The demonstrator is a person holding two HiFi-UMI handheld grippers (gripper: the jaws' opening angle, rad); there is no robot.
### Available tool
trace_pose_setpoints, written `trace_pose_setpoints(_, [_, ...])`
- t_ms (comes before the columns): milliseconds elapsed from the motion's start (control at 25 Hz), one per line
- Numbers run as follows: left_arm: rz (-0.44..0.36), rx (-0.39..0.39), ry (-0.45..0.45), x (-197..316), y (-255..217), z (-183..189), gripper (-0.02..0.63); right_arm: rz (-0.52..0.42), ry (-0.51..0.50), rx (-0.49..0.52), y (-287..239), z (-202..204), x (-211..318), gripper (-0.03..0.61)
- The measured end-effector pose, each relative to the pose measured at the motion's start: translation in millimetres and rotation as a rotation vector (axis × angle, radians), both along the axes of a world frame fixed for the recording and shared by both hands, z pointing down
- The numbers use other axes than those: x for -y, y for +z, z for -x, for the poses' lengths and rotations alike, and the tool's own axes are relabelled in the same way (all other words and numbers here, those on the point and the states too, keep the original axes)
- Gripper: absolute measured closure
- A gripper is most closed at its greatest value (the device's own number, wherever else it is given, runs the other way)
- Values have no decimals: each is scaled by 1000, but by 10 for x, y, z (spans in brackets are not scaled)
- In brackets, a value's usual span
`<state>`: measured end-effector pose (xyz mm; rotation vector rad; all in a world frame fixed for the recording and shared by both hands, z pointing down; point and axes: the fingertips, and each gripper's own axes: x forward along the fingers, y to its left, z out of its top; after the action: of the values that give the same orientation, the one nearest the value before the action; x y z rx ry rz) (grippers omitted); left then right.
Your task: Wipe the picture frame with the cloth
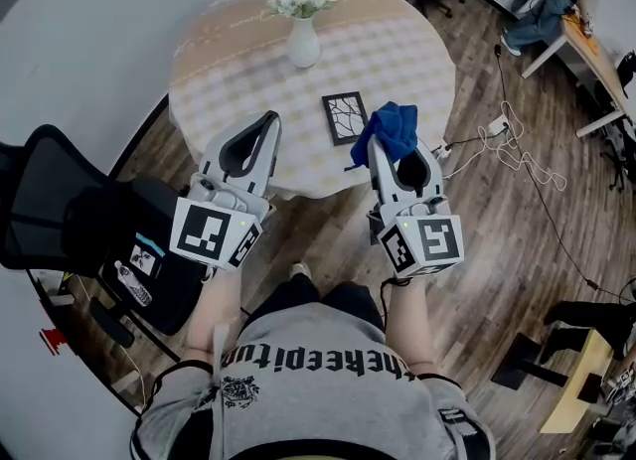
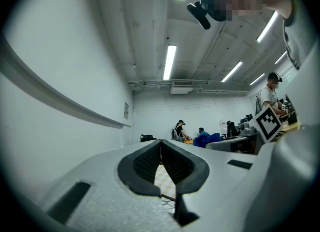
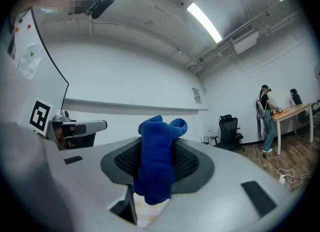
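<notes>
Round table (image 1: 407, 51) with a pale checked cover fills the top middle of the head view, and I sit at its near edge. Black office chair (image 1: 45, 200) is on my left, beside the wall. A wooden desk (image 1: 596, 46) stands far right, with loose white cables (image 1: 512, 145) on the wood floor between it and the table.

My left gripper (image 1: 269, 120) hangs over the table's near-left edge. Its jaws meet at the tips with nothing between them. It is well apart from the frame.

My right gripper (image 1: 382, 146) is over the near-right edge, jaws clamped on the blue cloth (image 1: 391, 127). In the right gripper view the cloth (image 3: 155, 176) bunches up above and below the pads of that gripper (image 3: 159, 148).

White vase (image 1: 303, 43) with white flowers stands upright past the middle of the table, beyond the frame and clear of both grippers.

Picture frame (image 1: 345, 117) lies flat near the table's near edge, between the two grippers and closer to the right one. It is a dark rectangle with pale branching lines. Its long axis points away from me, slightly tilted. The cloth overlaps its right edge in the head view; I cannot tell whether they touch.

Writing: my shirt print partly reads "keepit"; the wall sign in the left gripper view is too small to read
</notes>
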<state>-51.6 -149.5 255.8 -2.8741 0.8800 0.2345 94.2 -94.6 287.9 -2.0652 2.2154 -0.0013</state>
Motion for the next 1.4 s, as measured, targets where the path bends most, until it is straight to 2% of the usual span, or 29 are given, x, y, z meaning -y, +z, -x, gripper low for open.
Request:
trace_pose_setpoints(200, [14, -4, 25, 108, 53, 45, 597, 16, 22, -1, 53, 74, 59, 428])
trace_pose_setpoints(640, [31, 1, 43, 352, 129, -115, 597, 42, 39, 0, 156, -82, 290, 428])
trace_pose_setpoints(1400, [76, 8, -83, 1189, 237, -559, 597, 112, -120, 4, 327, -486, 1408, 428])
